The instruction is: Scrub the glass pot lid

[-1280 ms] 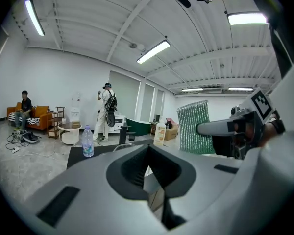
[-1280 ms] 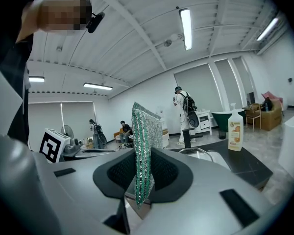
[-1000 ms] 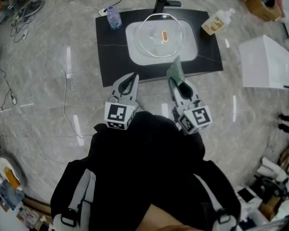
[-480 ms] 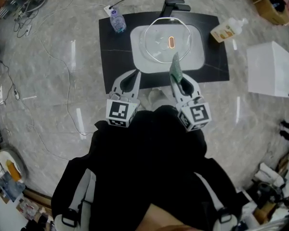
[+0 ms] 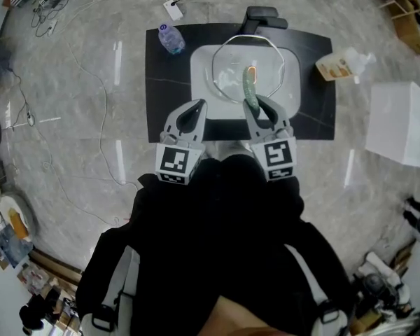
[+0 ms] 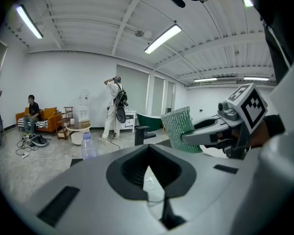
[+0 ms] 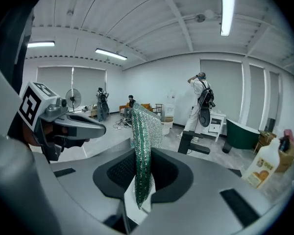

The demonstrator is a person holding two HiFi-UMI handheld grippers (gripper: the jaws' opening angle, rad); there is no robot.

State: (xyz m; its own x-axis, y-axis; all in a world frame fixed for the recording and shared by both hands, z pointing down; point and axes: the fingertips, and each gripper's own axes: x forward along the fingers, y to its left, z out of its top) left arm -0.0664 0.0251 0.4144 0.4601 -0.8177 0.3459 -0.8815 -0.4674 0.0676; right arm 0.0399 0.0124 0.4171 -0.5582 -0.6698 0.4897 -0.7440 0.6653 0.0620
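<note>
The right gripper (image 7: 139,207) grips a green mesh scrub pad (image 7: 146,131); the left gripper (image 6: 164,207) is closed on nothing. Only the head view shows the round glass pot lid (image 5: 231,75), lying in the white sink (image 5: 201,68).

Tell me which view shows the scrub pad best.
Right gripper view: the pad sits close up, clamped between the jaws. Left gripper view shows its broad face farther off; head view, only a small strip.

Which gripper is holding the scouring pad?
The right gripper: its jaws are clamped on the green scouring pad. The left gripper has its jaws together, with nothing between them.
</note>
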